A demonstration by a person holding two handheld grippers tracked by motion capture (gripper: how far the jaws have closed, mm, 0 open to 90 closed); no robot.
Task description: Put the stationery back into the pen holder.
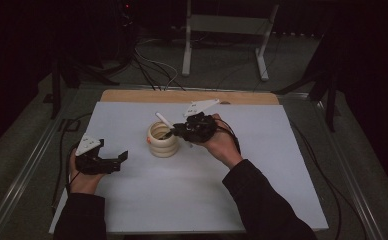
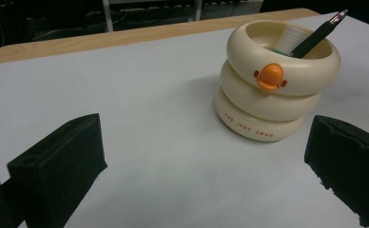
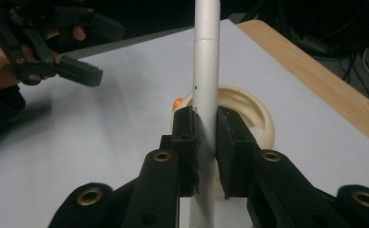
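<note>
Pen (image 3: 206, 71), white and slender, is shown pinched between the pads of the right tongs (image 3: 206, 137), whose jaws are pressed against its barrel from both sides. Its long axis is seen to run across the jaws rather than along them: in the high view the pen (image 1: 163, 120) is tilted, the upper end pointing toward the far left corner of the table (image 1: 262, 200) and the lower end directed down into the mouth of the holder (image 1: 162, 140). The holder, a cream pot built as three stacked rings with an orange beak-like knob, is placed near the middle of the table, slightly toward its far edge. The lower end of the pen is judged to lie over or just inside the rim; contact with the pot cannot be told. A dark pen (image 2: 315, 35) and a pale item beside it are already lodged in the holder (image 2: 273, 80), leaning against the rim.

The coming move is judged to turn on this alignment: the pen must be carried along its own axis, downward through the opening, with the free gap beside the dark pen as target. The right tongs (image 1: 174, 133) are just beside the holder on the side of the right edge and are therefore the nearer. The left tongs (image 1: 121, 157) are held well apart, toward the left edge, with jaws spread and nothing between them; both pads (image 2: 61, 161) frame the holder from a distance.
</note>
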